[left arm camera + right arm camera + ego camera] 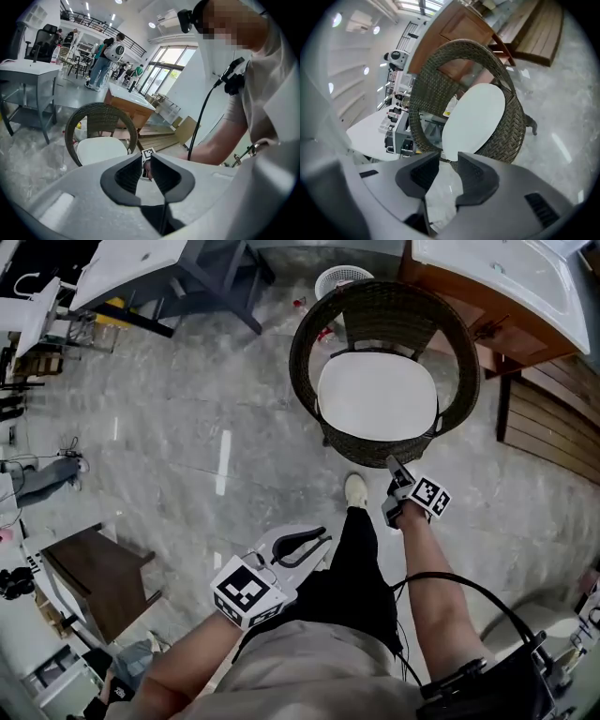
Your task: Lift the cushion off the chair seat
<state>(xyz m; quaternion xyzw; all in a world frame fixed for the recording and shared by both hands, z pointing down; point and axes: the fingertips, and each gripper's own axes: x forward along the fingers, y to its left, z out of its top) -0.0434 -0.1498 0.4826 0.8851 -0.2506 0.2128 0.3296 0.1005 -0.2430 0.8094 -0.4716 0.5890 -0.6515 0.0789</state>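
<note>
Just beyond the right gripper's (449, 157) parted jaws lies the cushion (476, 119).

The cushion (377, 395) is plain white, set against a chair (305, 343) of dark brown woven wicker. The floor (187, 427) is grey, marbled with paler veins. The left tool (317, 540) and right tool (394, 468) are light grey with black pads and carry black-and-white square markers. The person's trousers (361, 568) are black and the shoe (355, 489) is cream.

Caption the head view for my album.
Left gripper and right gripper, both open, face a wicker chair holding a white cushion.
</note>
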